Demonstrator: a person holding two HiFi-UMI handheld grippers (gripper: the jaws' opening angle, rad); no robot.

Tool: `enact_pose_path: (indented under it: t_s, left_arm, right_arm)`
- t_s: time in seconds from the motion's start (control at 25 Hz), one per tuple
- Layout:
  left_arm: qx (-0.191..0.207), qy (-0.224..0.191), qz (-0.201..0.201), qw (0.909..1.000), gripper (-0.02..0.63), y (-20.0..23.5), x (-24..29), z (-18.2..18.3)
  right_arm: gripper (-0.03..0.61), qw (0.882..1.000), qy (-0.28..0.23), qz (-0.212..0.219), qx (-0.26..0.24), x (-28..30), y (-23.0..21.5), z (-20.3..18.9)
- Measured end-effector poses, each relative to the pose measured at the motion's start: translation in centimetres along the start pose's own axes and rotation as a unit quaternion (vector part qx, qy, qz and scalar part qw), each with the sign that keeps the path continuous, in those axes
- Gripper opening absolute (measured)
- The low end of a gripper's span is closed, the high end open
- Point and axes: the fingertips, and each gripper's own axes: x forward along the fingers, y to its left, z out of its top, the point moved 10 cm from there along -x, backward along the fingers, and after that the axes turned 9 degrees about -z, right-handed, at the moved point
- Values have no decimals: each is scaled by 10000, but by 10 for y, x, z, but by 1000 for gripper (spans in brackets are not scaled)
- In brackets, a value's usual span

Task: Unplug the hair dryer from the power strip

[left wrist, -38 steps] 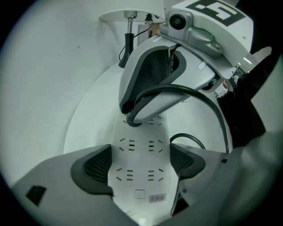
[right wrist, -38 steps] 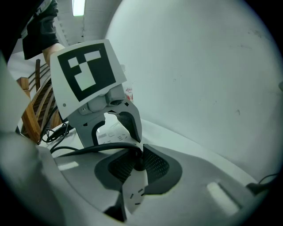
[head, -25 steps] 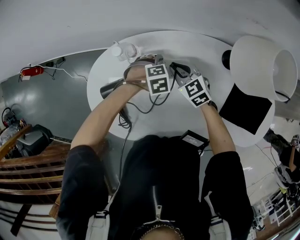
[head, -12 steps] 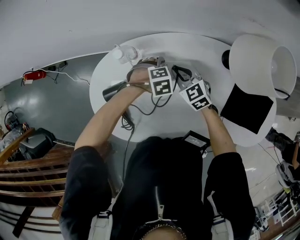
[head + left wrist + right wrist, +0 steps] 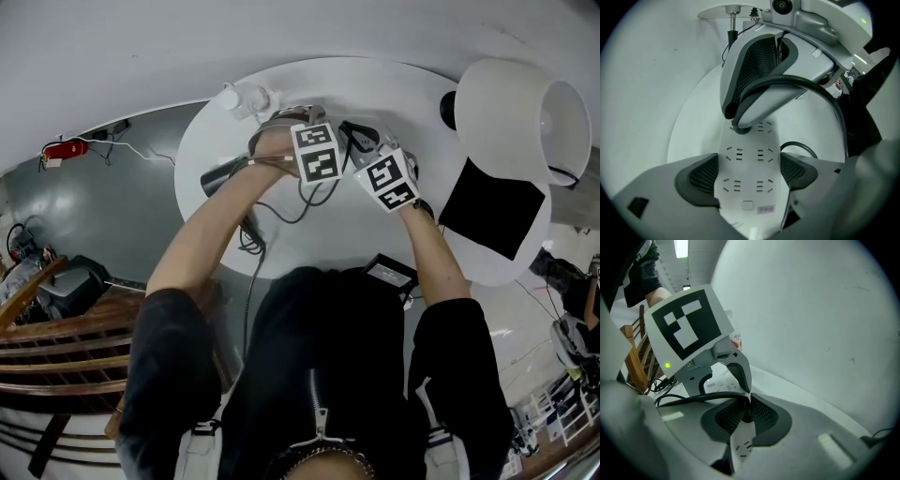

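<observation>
The white power strip (image 5: 747, 143) lies on the round white table (image 5: 309, 234). My left gripper (image 5: 749, 176) is shut on the power strip, its pads pressing the near end's two long sides. My right gripper (image 5: 746, 414) is shut on the black plug (image 5: 747, 418), whose base meets the strip's face (image 5: 743, 446). A black cord (image 5: 698, 398) runs left from the plug. In the left gripper view the right gripper (image 5: 740, 123) stands over the strip's far end. The black hair dryer (image 5: 217, 177) lies at the table's left edge.
A lamp with a white shade (image 5: 516, 112) stands at the table's right side, a black square mat (image 5: 492, 220) beside it. Two clear bottles (image 5: 246, 99) sit at the far left rim. A flat black device (image 5: 389, 274) lies at the near edge.
Both grippers keep their hold and stay in place. Only the head view shifts slightly.
</observation>
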Motion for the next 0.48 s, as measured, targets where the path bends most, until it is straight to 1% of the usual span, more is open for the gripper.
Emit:
enact_pose_path:
  t_s: [0.08, 0.24, 0.48]
  left_arm:
    - [-15, -6, 4, 10000, 394, 1, 0, 0]
    - [-14, 0, -9, 10000, 394, 1, 1, 1]
    - [45, 4, 6, 10000, 393, 0, 0, 1]
  right_arm:
    - [41, 9999, -1, -91, 91, 0, 1, 0]
    - [41, 9997, 10, -208, 90, -3, 3, -2]
    - [41, 9999, -29, -86, 144, -1, 0, 0]
